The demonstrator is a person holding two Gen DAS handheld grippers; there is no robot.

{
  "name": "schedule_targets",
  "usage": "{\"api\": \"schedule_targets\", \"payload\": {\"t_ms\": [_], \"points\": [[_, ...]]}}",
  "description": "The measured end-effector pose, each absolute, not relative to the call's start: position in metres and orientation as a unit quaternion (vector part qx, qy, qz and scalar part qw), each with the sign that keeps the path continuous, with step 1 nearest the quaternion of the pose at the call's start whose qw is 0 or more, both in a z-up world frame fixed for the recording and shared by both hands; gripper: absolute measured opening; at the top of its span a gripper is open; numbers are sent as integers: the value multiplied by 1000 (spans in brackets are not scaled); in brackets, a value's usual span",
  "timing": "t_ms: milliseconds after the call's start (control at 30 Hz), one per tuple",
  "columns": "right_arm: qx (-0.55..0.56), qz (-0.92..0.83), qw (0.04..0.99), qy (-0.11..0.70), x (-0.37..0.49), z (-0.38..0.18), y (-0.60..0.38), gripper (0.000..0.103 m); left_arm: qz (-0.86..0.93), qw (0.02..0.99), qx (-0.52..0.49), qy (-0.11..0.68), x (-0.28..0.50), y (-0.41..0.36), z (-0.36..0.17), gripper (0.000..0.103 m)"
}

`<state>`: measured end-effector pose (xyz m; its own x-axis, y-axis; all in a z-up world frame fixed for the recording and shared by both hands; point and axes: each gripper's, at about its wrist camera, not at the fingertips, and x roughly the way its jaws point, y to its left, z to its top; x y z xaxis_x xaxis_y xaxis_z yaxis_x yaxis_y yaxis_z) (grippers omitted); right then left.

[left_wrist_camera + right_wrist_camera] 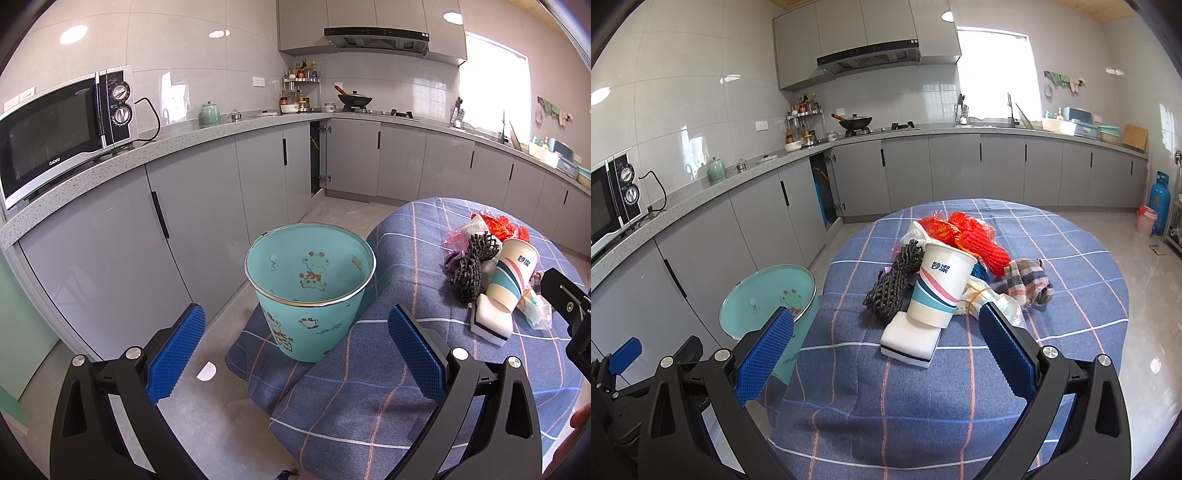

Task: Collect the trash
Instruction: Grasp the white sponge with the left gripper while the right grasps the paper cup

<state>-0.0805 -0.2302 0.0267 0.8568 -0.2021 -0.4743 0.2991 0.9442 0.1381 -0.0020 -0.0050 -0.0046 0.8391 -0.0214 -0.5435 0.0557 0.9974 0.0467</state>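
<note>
Left gripper [295,350] and right gripper [886,345] are held wide apart, nothing gripped. Cup [942,286] is seen on sponge [911,341]; bin [310,295] stands beside table [1071,332].

The microwave [66,129], far left of the left tongs on the counter, carries the brand "Galanz" along its lower front edge. The paper cup [940,284], ahead between the right tongs' tips, bears blue Chinese characters reading "妙洁". The bin's [310,295] small print is illegible.
</note>
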Motion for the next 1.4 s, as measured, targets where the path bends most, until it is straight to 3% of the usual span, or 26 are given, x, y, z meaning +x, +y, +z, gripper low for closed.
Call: {"api": "schedule_targets", "payload": {"t_ms": [267, 733, 800, 867, 933, 1400], "points": [[105, -135, 956, 238, -78, 22, -240, 99, -35, 956, 34, 288, 0, -8, -8, 97], [157, -216, 930, 251, -84, -13, -345, 97, -127, 937, 33, 324, 19, -47, -46, 97], [150, -223, 930, 252, -81, -16, -351, 96, -154, 930, 43, 330, 21, -60, -52, 97], [153, -214, 928, 263, -75, -19, -357, 83, -169, 926, 47, 335, 23, -72, -56, 96], [161, -197, 927, 274, -69, -21, -362, 78, -193, 921, 50, 336, 26, -85, -57, 96], [167, -159, 924, 306, -51, -15, -393, 78, -279, 890, 97, 348, 51, -196, -77, 94]]}}
